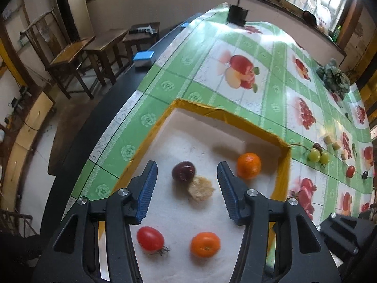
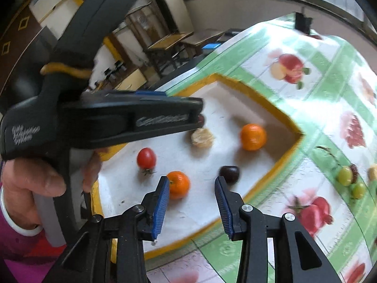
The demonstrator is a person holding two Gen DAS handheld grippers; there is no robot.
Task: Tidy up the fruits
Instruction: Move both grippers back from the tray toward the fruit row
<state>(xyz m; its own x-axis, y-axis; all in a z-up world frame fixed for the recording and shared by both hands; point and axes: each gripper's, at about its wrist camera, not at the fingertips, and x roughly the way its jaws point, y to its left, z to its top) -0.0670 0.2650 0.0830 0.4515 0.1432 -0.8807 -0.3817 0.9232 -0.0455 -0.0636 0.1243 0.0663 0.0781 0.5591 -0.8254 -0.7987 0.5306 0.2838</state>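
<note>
A white tray with a yellow rim (image 1: 226, 115) lies on the fruit-print tablecloth. In it lie a dark plum (image 1: 183, 171), a peeled pale fruit (image 1: 201, 187), two oranges (image 1: 248, 165) (image 1: 205, 244) and a red tomato (image 1: 150, 239). My left gripper (image 1: 187, 169) is open and empty above the plum. In the right wrist view the tray (image 2: 278, 113) holds the tomato (image 2: 146, 157), oranges (image 2: 252, 136) (image 2: 178, 184), the peeled fruit (image 2: 202, 137) and a dark fruit (image 2: 229, 174). My right gripper (image 2: 192, 184) is open and empty above the tray's near part. The left gripper body (image 2: 117, 118) crosses that view.
Green grapes (image 1: 317, 154), cut pale pieces (image 1: 335, 145), a small red fruit (image 1: 350, 171) and a dark berry (image 1: 364, 175) lie on the cloth right of the tray. A leafy green bunch (image 1: 333, 75) lies far right. A black box (image 1: 236, 14) stands at the far edge. Wooden benches (image 1: 77, 54) stand left.
</note>
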